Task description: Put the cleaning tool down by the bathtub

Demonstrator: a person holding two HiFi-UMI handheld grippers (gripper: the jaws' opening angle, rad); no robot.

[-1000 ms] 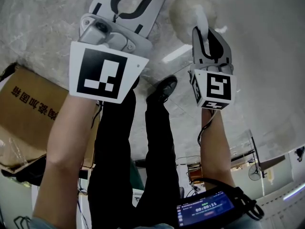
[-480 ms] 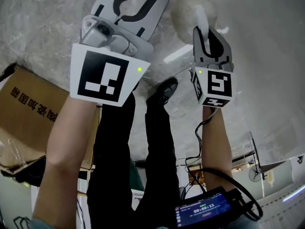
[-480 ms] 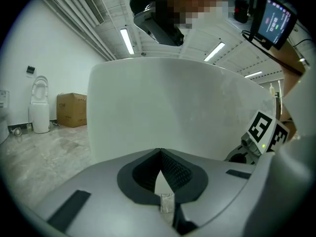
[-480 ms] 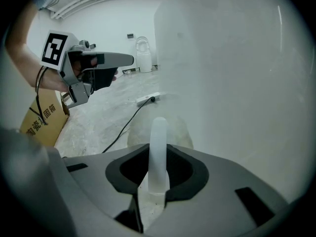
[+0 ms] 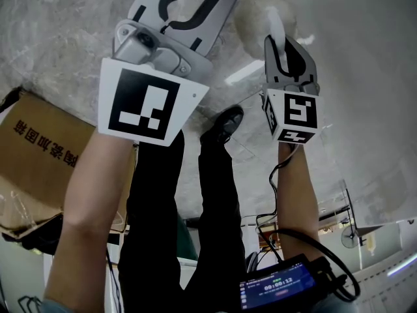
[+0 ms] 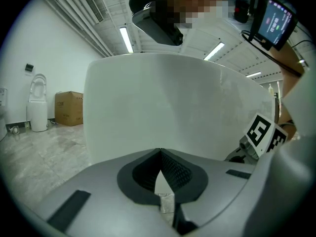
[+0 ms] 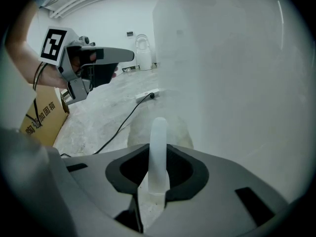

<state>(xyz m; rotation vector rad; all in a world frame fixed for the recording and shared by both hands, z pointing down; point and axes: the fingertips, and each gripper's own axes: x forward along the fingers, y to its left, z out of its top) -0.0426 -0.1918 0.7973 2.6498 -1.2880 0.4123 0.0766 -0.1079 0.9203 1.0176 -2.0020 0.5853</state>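
White handle of the cleaning tool (image 7: 159, 127) pinched in your right gripper (image 7: 158, 154); left gripper (image 6: 160, 152) pressed together, empty, facing the bathtub (image 6: 173, 102).

Our left gripper (image 6: 159, 152), held out ahead, has its fingers pressed together; our right gripper (image 7: 158, 149), beside it, pinches the cleaning tool (image 7: 158, 132) by its handle.

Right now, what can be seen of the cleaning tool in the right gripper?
The cleaning tool has a pale, translucent, plastic-looking handle with a rounded tip, clamped between the jaws of the right gripper. Behind the handle shows a round, fluffy off-white head. It hangs close beside the white bathtub wall, over the marbled floor; whether it touches either cannot be told.
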